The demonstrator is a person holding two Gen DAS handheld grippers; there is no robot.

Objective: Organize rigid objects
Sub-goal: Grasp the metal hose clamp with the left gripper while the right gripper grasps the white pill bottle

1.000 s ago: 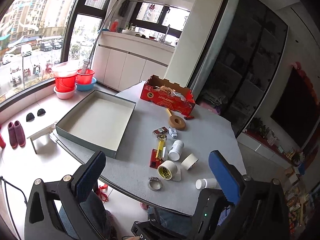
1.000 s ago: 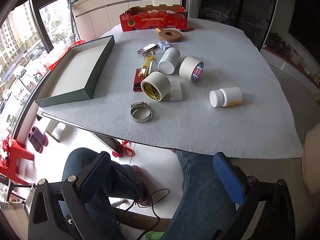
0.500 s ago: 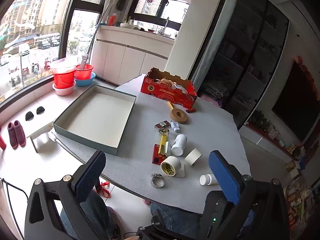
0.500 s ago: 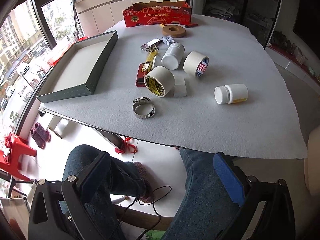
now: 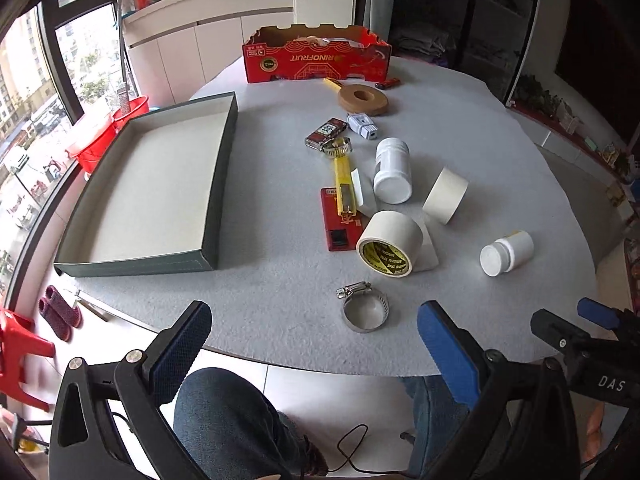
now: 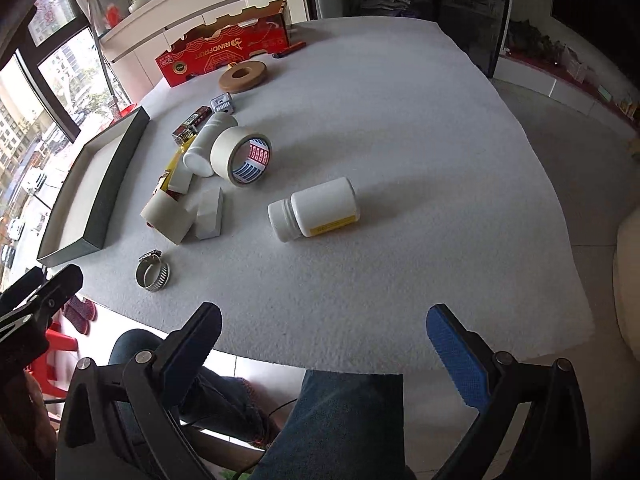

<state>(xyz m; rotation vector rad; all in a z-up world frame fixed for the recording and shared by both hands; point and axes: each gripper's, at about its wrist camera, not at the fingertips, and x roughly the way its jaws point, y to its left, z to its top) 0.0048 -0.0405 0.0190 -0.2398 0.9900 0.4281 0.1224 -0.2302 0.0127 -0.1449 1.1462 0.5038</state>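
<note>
A: L gripper (image 5: 314,344)?
B: Jaws spread wide, nothing btwn them. It hangs over the near table edge, w/ the metal hose clamp (image 5: 365,310) just ahead on the grey felt table cover (image 5: 280,280).

A: R gripper (image 6: 324,340)?
B: Same, jaws wide apart, empty. Hovers at the near edge; a white pill bottle w/ yellow label (image 6: 316,209) lies on its side ahead of it, cap toward the left.

A: Where's the rest of the stuff?
B: Clustered mid-table. Masking tape roll w/ yellow-black core print (image 5: 389,243) lies against a small white block (image 5: 427,249). Beside it a red flat pack (image 5: 339,220) w/ a yellow utility knife (image 5: 344,188) lying across it. Bigger white bottle (image 5: 392,170) on its side, second tape roll (image 5: 445,195) just right of it, standing on edge.
A: Farther back?
B: A 2nd hose clamp (image 5: 337,146) touching a small dark-red tin (image 5: 325,133), a grey-white plug adapter (image 5: 362,125), then a brown tape disc (image 5: 362,98) near the red RINOFRUIT carton (image 5: 316,60).

A: Tray?
B: Green-sided shallow box (image 5: 152,184), pale inside, on the table's left part, well apart from the cluster.
</note>
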